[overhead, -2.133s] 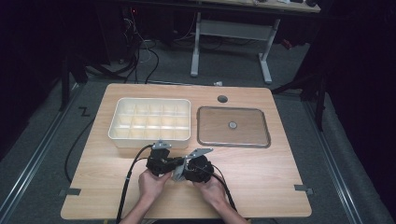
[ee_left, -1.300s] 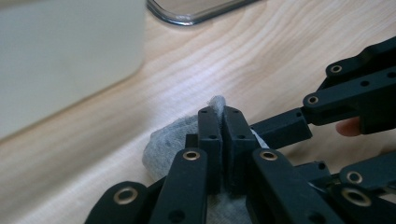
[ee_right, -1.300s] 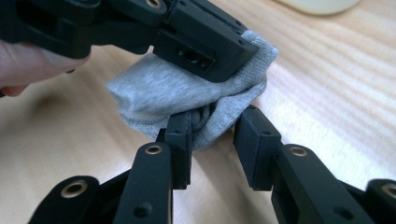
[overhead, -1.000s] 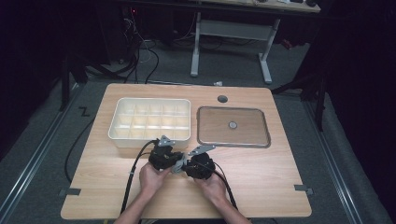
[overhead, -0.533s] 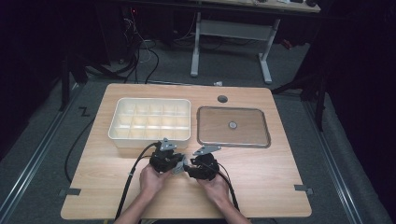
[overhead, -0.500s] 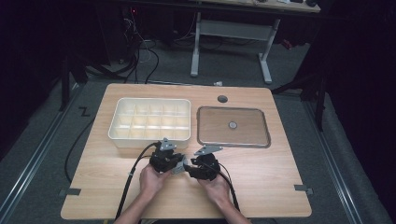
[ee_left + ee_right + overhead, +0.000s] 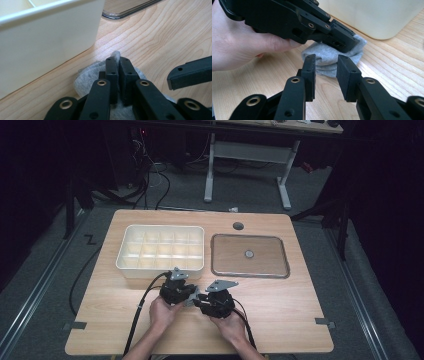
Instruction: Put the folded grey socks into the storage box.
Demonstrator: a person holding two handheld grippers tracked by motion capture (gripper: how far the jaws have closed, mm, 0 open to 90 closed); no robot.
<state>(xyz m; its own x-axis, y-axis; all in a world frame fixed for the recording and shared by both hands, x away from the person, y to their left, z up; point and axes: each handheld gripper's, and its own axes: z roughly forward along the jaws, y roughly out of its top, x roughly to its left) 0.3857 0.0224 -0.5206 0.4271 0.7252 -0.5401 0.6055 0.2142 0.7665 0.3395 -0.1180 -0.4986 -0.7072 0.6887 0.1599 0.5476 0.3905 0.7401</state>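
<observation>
The left gripper (image 7: 117, 75) has its two black jaws pinched tight on a soft grey sock (image 7: 87, 77), which lies bunched up on the wooden counter (image 7: 160, 37). The right gripper (image 7: 325, 72) has its jaws apart, with the sock (image 7: 324, 61) just in front of them and not yet between them. A hand (image 7: 239, 42) holds the left gripper low and flat over the sock. The sock sits just beside the smooth cream plastic box (image 7: 160, 247) with many small square compartments. A flat clear lid (image 7: 250, 256) with rounded corners lies to the right of the box.
</observation>
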